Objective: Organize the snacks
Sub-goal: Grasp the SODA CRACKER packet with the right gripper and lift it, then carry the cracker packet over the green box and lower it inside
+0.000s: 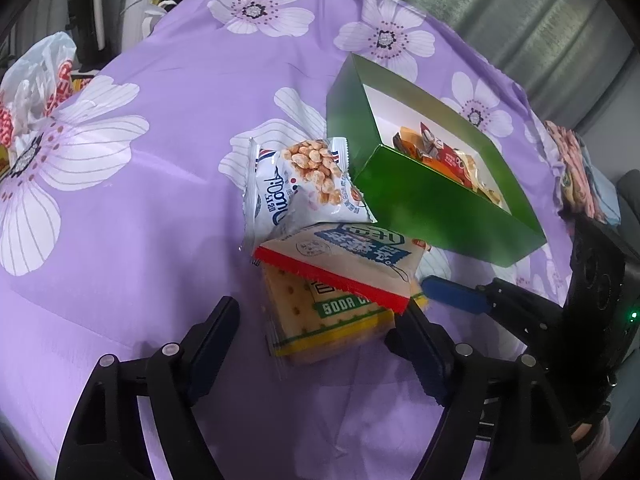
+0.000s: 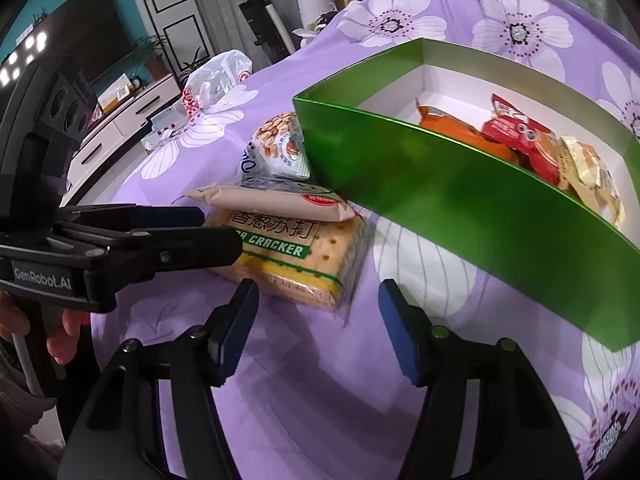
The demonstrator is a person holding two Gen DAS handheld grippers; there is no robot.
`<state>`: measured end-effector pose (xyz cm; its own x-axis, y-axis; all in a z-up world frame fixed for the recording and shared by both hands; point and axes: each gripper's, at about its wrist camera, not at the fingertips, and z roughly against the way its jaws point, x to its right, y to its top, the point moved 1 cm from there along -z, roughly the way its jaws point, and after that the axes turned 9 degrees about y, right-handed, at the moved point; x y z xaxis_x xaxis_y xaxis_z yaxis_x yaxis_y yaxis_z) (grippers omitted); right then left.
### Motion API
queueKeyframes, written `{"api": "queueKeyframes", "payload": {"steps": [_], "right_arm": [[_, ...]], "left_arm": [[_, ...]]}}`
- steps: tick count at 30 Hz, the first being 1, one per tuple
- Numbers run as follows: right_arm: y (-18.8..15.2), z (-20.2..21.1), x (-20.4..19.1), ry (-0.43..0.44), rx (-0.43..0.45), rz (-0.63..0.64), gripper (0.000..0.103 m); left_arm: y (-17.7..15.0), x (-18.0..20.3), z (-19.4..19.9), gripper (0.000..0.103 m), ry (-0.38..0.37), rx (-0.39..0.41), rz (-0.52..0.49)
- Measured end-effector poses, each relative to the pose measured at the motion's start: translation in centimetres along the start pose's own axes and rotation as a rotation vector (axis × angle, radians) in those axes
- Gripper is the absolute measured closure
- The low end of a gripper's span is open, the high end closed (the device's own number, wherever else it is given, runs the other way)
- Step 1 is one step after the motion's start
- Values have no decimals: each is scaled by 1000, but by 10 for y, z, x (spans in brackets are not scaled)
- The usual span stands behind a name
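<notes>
From the left wrist, the left gripper (image 1: 316, 320) stands spread around the near end of the cracker pack (image 1: 332, 320), which lies flat on the purple cloth (image 1: 140, 240) with a second pack (image 1: 340, 264) slanted on top and a peanut bag (image 1: 308, 184) behind, all outside the green box (image 1: 432, 208) that already holds several snacks. From the right wrist, the right gripper (image 2: 316, 328) is also spread and empty just short of the cracker pack, whose long axis runs from the camera toward the peanut bag, so I judge three packs remain.

left claw (image 1: 318, 320): fingers spread wide, nothing gripped | right claw (image 2: 318, 320): fingers apart, empty, just right of the left claw
</notes>
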<state>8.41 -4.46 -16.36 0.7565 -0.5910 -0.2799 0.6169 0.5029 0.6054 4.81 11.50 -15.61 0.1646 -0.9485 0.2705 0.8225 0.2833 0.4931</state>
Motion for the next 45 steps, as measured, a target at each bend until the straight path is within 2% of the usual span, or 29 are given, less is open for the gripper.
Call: {"api": "queueKeyframes", "payload": {"steps": [3, 5, 11, 19, 26, 45], "right_arm": [[3, -4, 0, 10, -5, 9, 41], [4, -6, 0, 21, -8, 13, 41], [5, -10, -5, 32, -23, 40, 51], [1, -6, -12, 22, -9, 38, 56], [-12, 9, -17, 27, 13, 10, 57], [-51, 98, -26, -74, 168, -32, 57]], "left_arm": [[2, 0, -2, 29, -4, -5, -3], [2, 0, -4, 39, -8, -13, -6], [0, 2, -5, 49, 10, -25, -12], [-5, 2, 1, 50, 32, -18, -13], [-16, 14, 14, 50, 22, -23, -38], [-22, 92, 63, 50, -65, 62, -193]]}}
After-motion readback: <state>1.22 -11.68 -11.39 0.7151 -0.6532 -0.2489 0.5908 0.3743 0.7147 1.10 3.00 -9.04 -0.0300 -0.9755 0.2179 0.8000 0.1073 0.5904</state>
